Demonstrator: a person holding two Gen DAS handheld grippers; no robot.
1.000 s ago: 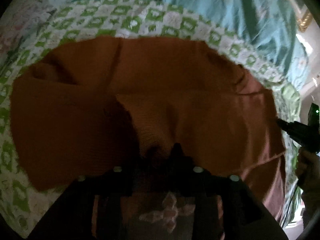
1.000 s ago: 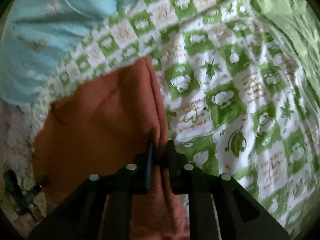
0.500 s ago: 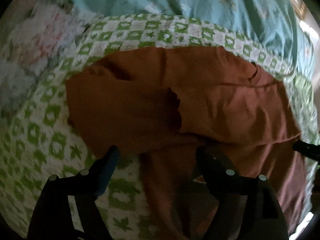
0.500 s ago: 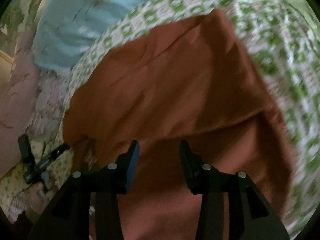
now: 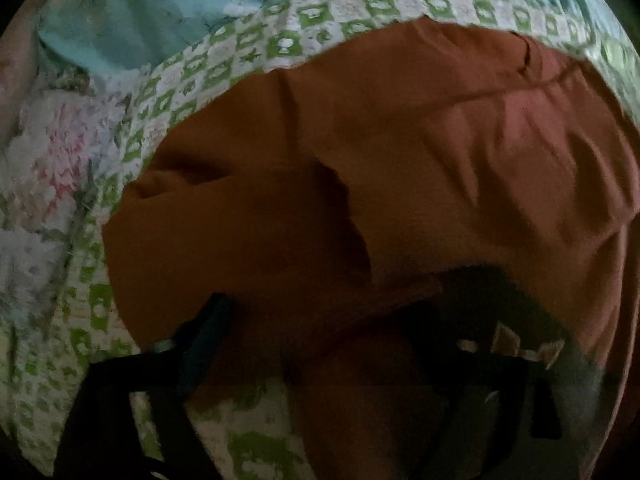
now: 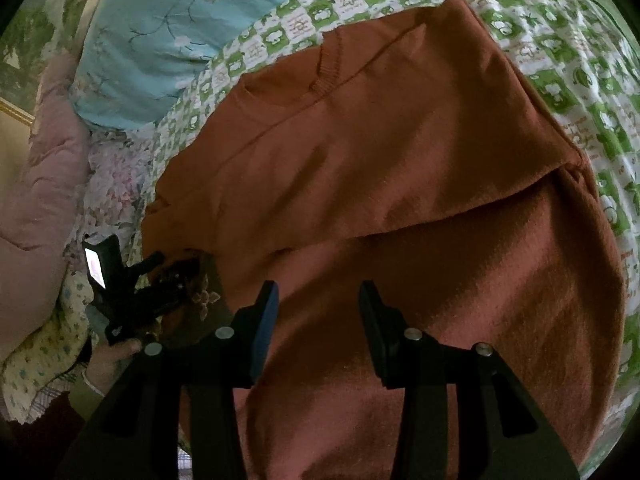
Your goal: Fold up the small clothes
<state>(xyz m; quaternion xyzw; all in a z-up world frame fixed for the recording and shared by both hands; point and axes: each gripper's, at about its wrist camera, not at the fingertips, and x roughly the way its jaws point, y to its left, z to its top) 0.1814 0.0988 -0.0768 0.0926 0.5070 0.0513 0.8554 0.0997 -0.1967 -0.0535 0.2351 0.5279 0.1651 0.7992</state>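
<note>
With one fold laid across the rust garment [image 6: 400, 168] on the bed [image 6: 560, 40], both the left gripper [image 5: 320, 344] (jaws just narrowing around its near edge, grip unclear) and the right gripper [image 6: 318, 320], apart and empty, need fresh hems.

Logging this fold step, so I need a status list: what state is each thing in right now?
Rust-orange garment: lying on the quilt, one layer folded over, wrinkled.
Right gripper: open above the garment, holding nothing; jaws have just been opening.
Left gripper: jaws apart, closing lately, dark garment fold between them; grip unclear.
Green checked quilt: spread under the garment.
</note>
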